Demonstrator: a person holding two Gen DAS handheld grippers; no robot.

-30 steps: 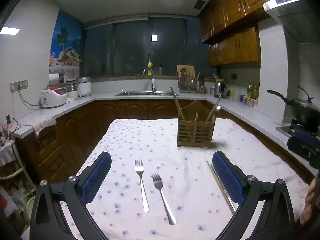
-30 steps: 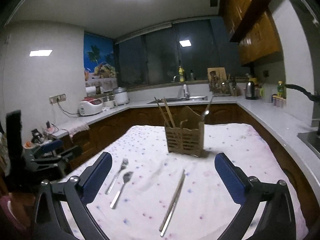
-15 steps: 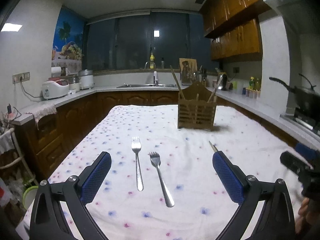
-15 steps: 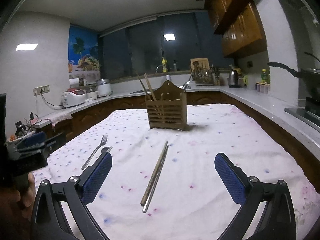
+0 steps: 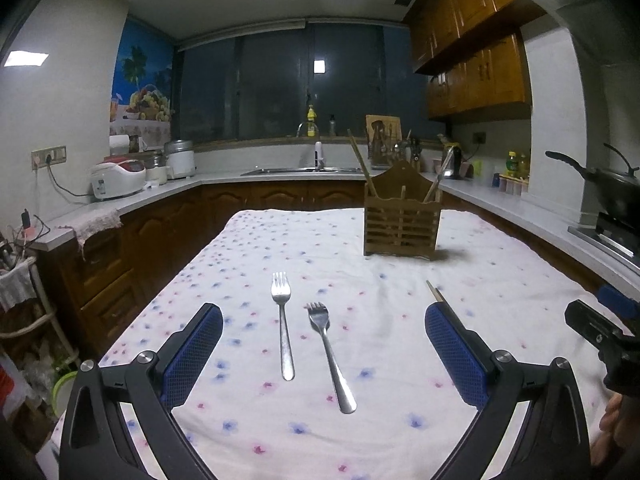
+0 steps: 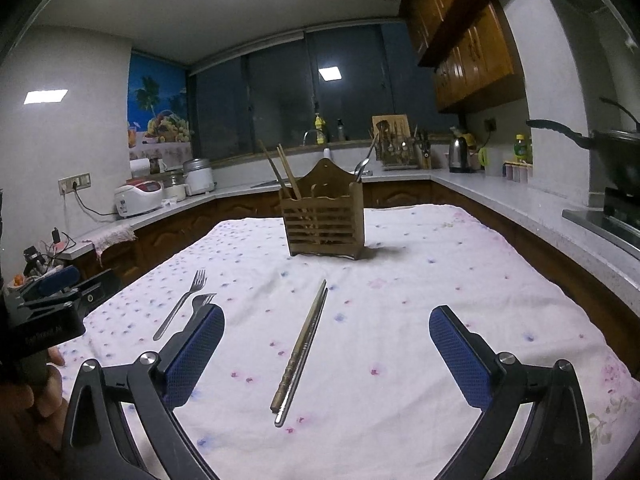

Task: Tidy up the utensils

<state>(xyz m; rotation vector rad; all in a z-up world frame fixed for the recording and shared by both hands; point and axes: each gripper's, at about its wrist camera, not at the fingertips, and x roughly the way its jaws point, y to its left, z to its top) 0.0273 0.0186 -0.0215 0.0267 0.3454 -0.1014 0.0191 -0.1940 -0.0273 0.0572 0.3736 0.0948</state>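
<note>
While both tools are hovering spread wide and empty, I am seeing my left gripper (image 5: 322, 354) framing two forks (image 5: 282, 324), my right gripper (image 6: 326, 356) framing chopsticks (image 6: 302, 350), the wooden utensil holder (image 6: 326, 220) standing beyond on the floral tablecloth (image 6: 400, 320)

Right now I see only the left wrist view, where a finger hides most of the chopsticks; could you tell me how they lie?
Observer: The chopsticks lie side by side on the cloth, thin ends toward the holder.
Operator: Is the right hand-held gripper on them?
Observer: No. The right hand-held gripper is open and empty; the pair lies ahead, between its fingers.
Operator: What is in the holder?
Observer: Two sticks lean in its left compartment, and a spoon stands at its right.
</note>
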